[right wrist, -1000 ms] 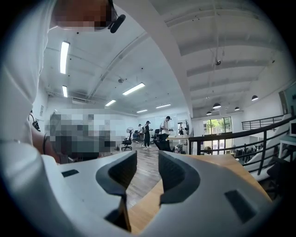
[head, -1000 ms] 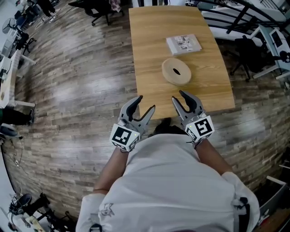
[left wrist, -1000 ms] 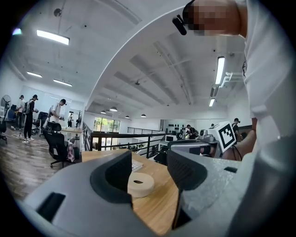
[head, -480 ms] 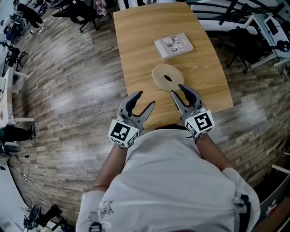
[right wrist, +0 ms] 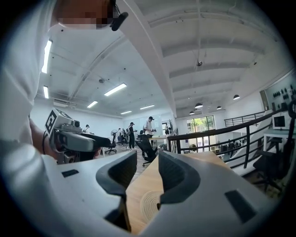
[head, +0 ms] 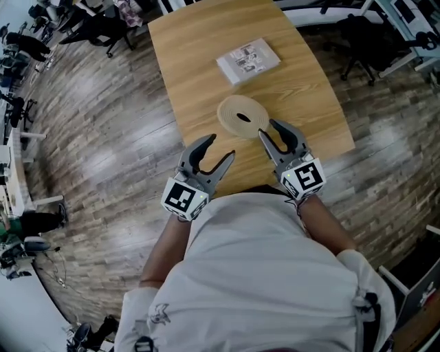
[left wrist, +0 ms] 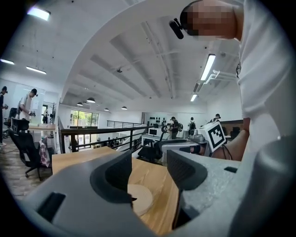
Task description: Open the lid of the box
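The box [head: 248,60] is flat and pale with a printed lid, lying shut on the far half of the wooden table [head: 199,62]. Nearer to me lies a round tan disc with a slot [head: 242,117], which also shows low between the jaws as the disc [left wrist: 141,199] and the disc [right wrist: 149,203]. My left gripper [head: 220,148] hovers open over the table's near edge, nothing between its jaws [left wrist: 150,166]. My right gripper [head: 269,128] is open and empty too, its tips just short of the disc's near rim. The box is not visible in either gripper view.
Wood-plank floor surrounds the table. Office chairs [head: 103,27] and desks stand at the far left, with more desk frames [head: 385,20] at the far right. A black railing [right wrist: 231,132] runs behind the table. People stand far off in the room.
The head view has swung, so the table, box and disc sit further left and lower. Both grippers now reach closer to the disc; their jaws are as wide as before.
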`<action>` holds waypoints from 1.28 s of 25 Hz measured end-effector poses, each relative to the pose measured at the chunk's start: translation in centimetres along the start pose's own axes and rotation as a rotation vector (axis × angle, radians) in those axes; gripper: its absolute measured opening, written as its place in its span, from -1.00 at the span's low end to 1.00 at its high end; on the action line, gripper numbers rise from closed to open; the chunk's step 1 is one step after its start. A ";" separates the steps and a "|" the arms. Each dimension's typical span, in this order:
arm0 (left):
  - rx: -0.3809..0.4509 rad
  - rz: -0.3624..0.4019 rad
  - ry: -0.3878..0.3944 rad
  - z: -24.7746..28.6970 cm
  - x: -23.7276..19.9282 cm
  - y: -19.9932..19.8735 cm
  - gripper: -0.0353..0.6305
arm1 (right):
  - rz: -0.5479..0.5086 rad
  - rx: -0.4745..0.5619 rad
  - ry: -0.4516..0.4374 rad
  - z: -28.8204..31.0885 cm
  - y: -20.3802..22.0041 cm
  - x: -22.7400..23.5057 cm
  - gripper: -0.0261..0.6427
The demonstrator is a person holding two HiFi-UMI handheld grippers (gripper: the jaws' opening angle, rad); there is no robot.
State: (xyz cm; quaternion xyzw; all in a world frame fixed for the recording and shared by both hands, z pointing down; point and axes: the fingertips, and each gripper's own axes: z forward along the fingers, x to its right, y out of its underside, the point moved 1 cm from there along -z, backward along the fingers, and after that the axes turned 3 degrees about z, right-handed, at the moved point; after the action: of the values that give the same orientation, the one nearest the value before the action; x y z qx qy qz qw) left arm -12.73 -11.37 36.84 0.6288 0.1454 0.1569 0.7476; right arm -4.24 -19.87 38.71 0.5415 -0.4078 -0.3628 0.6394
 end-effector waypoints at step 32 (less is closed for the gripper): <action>-0.111 -0.013 0.415 3.3 -9.2 6.7 -0.14 | -0.018 -0.214 0.335 5.6 6.5 2.8 -0.46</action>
State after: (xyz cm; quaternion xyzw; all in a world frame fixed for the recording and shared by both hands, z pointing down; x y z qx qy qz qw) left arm -20.06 -17.11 44.18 0.5398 0.2914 0.2861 0.7362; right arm -8.10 -23.63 45.90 0.5270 -0.2498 -0.3147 0.7489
